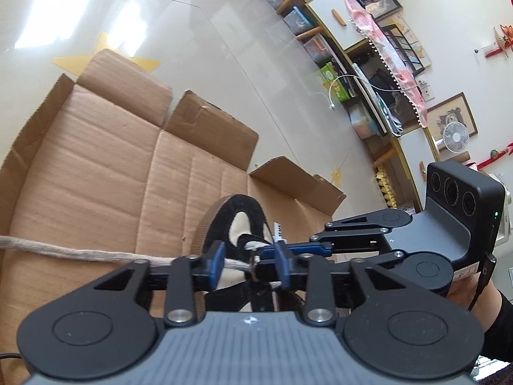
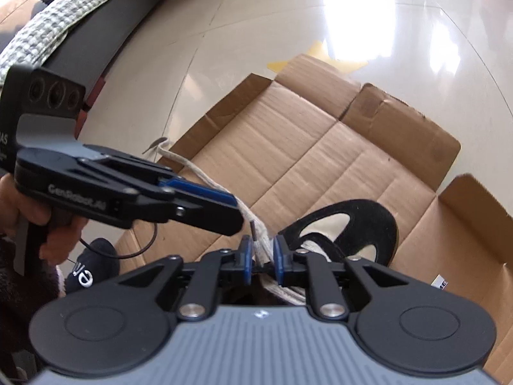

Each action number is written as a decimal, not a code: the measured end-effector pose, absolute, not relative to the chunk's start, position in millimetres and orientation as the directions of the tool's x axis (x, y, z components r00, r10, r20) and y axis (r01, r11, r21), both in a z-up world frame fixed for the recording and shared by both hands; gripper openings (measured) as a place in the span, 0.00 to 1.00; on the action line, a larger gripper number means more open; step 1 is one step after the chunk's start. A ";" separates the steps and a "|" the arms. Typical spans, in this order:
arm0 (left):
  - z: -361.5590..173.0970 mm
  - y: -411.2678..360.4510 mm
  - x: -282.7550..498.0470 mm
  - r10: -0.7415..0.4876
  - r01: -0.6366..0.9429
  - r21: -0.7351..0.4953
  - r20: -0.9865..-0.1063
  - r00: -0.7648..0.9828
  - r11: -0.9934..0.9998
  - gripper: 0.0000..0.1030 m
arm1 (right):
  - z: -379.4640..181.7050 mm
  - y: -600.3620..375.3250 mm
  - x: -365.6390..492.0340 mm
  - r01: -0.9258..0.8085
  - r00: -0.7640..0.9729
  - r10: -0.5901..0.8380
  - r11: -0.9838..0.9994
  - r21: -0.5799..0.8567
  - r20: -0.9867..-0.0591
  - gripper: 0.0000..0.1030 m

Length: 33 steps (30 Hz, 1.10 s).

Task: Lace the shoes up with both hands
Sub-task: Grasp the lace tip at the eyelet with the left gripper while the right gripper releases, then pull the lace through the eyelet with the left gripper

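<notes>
A black and cream shoe [image 1: 224,215] [image 2: 378,221] lies on flattened cardboard [image 1: 128,176] [image 2: 320,160]. Its thick beige lace [image 1: 80,252] [image 2: 198,170] runs in from the left and passes between the blue pads of my left gripper [image 1: 249,266] [image 2: 239,211]. Those jaws stand apart around the lace without pinching it, so the left gripper is open. My right gripper [image 2: 261,261] [image 1: 266,251] reaches in from the right, and the tips of the two grippers meet over the shoe. Its pads sit close against the lace near its dark tip, shut on it.
The cardboard lies on a glossy tiled floor with a yellow star sticker [image 1: 105,48]. Shelves with books and boxes [image 1: 320,48] and a small fan [image 1: 455,136] line the wall. A sofa with a checked blanket [image 2: 64,22] stands behind. A hand [image 2: 57,227] holds the left gripper.
</notes>
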<state>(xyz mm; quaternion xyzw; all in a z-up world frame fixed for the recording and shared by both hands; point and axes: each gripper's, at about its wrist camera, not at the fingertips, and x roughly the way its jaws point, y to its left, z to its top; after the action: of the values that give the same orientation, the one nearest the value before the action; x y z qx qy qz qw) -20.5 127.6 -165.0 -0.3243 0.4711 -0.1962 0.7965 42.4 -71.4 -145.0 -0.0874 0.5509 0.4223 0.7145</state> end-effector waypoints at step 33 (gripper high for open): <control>-113.5 61.0 -31.4 -0.324 0.482 -0.054 -0.806 0.496 0.875 0.01 | -124.2 -88.1 -22.4 -0.837 0.170 0.360 0.544 0.058 -0.917 0.29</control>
<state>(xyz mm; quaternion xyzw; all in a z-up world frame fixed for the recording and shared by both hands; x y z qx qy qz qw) -31.4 61.0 -113.5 0.0891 0.4439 -0.2340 0.8604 -22.4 -88.1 -124.2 -0.2410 0.4951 0.4120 0.7260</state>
